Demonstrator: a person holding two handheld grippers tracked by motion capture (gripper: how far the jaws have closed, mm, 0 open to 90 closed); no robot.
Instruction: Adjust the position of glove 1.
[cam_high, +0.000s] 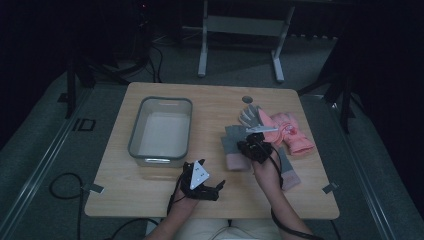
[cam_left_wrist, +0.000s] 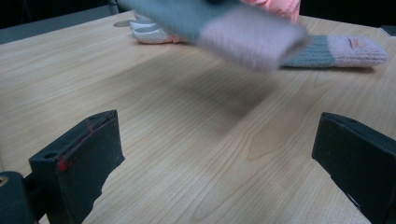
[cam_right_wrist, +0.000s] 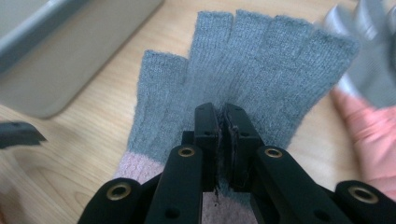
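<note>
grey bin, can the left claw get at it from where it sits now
Probably yes. The left claw rests open and empty on the table, just in front of the grey bin's near wall, with bare wood between them. The right claw, shut on a grey glove, is off to the side, out of the way.

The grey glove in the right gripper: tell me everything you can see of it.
The grey glove is knitted and fingerless, with short finger stubs, a thumb and a pale pink cuff. The right gripper is shut on its palm, pinching the knit. Its cuff end looks lifted off the table, blurred in the left gripper view.
</note>
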